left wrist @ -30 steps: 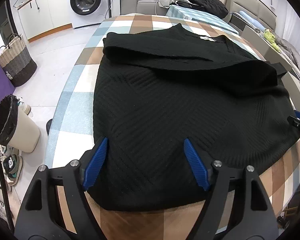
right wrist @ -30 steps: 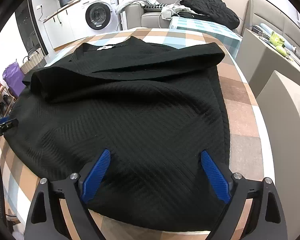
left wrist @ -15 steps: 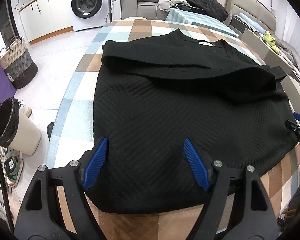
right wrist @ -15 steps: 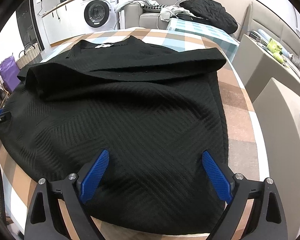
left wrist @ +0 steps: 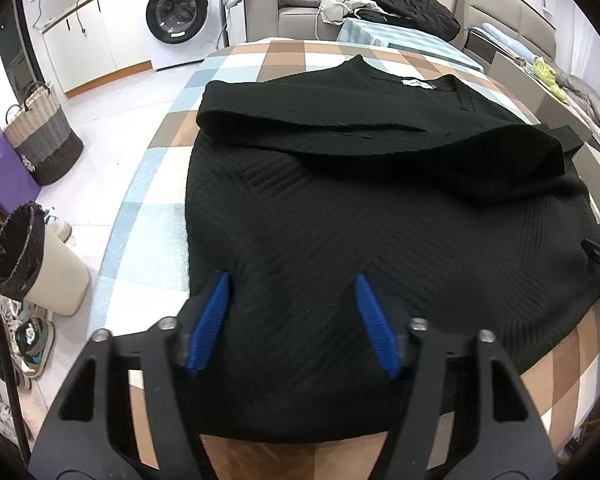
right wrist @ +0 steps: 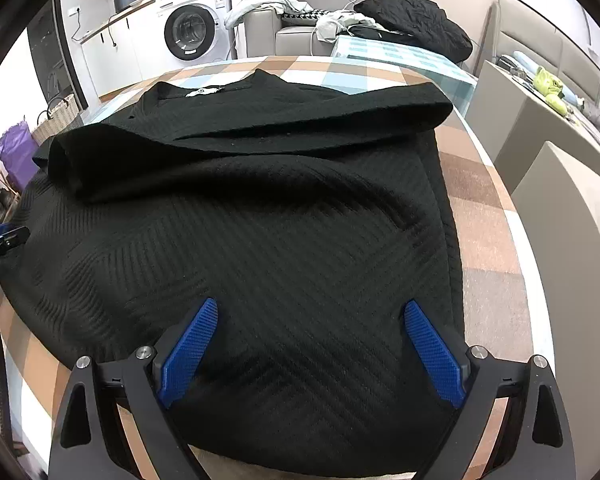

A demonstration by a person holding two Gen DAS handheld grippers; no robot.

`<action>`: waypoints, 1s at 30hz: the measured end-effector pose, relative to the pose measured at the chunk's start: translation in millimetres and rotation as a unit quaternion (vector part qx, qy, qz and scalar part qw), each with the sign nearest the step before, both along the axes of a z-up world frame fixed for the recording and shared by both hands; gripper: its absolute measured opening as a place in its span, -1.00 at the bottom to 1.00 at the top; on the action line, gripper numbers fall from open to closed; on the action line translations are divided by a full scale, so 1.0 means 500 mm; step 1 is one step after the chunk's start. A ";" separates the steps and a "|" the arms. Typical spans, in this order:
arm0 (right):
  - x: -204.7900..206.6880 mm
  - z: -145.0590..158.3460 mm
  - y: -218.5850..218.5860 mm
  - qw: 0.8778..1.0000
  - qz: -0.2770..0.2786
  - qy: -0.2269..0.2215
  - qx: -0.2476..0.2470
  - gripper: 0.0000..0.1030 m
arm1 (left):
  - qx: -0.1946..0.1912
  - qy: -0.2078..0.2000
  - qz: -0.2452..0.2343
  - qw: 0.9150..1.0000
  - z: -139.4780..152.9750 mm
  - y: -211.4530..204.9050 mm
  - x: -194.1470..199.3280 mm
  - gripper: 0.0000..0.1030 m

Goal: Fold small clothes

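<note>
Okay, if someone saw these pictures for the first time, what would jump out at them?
A big black sweater covers most of the checked table, its sleeves folded across the chest. The blue-padded left gripper and right gripper sit over its near hem, the left one's jaws closing. Behind stands a white washing machine.

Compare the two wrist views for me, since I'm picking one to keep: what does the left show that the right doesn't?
Only the left wrist view shows the bin, the shoes on the floor, and the left gripper, its jaws closing over the sweater's hem without pinching it yet.

Only the right shows the right gripper, open wide.

Both show the sweater, sleeves folded across, its label, the checked table, washer and basket.
</note>
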State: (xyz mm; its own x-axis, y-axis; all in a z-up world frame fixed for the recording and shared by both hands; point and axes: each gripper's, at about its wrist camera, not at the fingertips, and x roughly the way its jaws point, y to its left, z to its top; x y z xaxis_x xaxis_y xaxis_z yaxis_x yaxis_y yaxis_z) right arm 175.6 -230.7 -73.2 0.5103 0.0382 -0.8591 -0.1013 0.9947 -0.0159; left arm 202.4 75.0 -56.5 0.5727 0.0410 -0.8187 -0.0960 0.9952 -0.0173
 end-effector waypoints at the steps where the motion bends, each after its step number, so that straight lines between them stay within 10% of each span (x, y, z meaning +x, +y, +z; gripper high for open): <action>1: 0.000 0.000 0.001 1.000 0.001 0.000 -0.001 0.85 | 0.001 0.000 -0.001 1.000 0.000 0.000 -0.002 0.07; 30: -0.062 0.022 0.043 0.997 -0.039 0.062 -0.013 0.84 | 0.020 0.037 -0.025 0.999 0.009 -0.003 -0.083 0.04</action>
